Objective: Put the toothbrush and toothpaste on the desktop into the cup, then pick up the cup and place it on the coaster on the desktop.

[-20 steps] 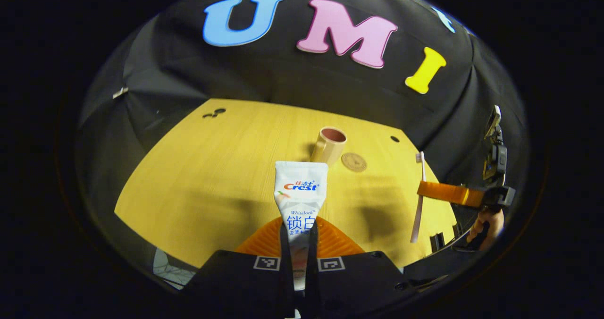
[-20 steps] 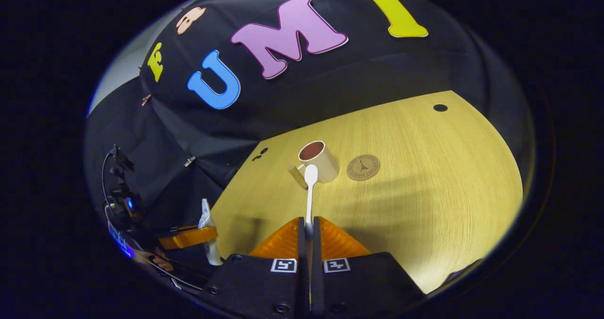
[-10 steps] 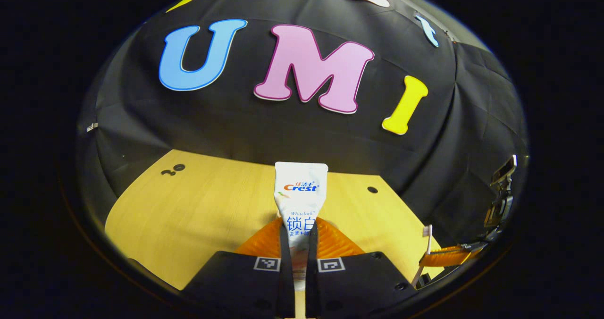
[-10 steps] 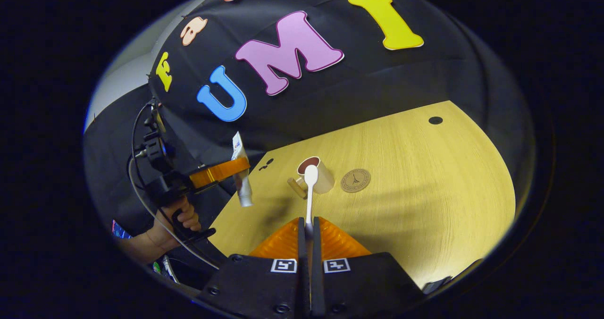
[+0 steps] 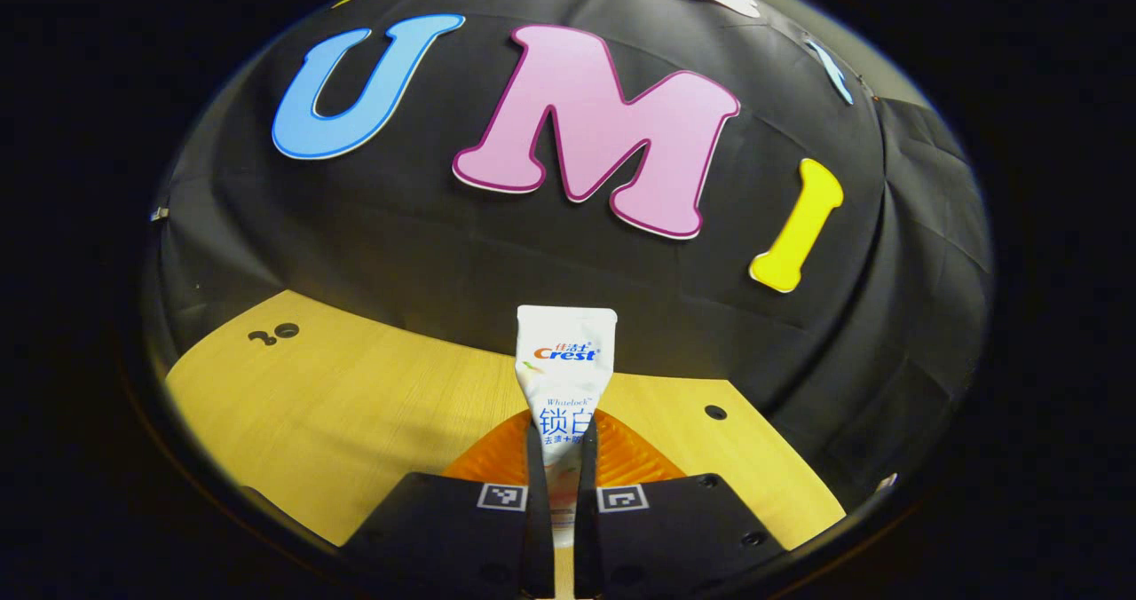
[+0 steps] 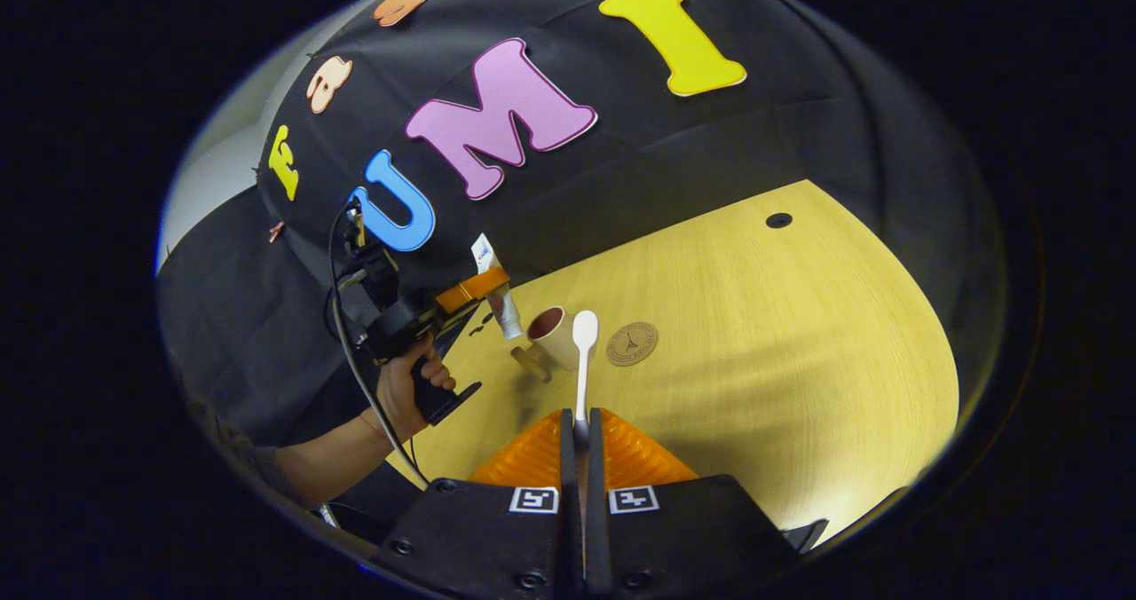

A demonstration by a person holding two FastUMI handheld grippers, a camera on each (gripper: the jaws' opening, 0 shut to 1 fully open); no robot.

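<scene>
My left gripper is shut on a white toothpaste tube, which stands upright between the orange fingers. In the right gripper view the same left gripper holds the toothpaste tube upright, just left of and above the beige cup. My right gripper is shut on a white toothbrush whose head points toward the cup. A round brown coaster lies on the wooden desktop just right of the cup.
A person's hand and forearm hold the left gripper's handle at the desk's left edge, with a cable trailing down. Small dark holes mark the desktop's far corners. The black cloth wall rises right behind the desk.
The left gripper has carried the toothpaste closer to the cup, now hanging beside its rim. The right gripper view has shifted slightly; the toothbrush stays held.
</scene>
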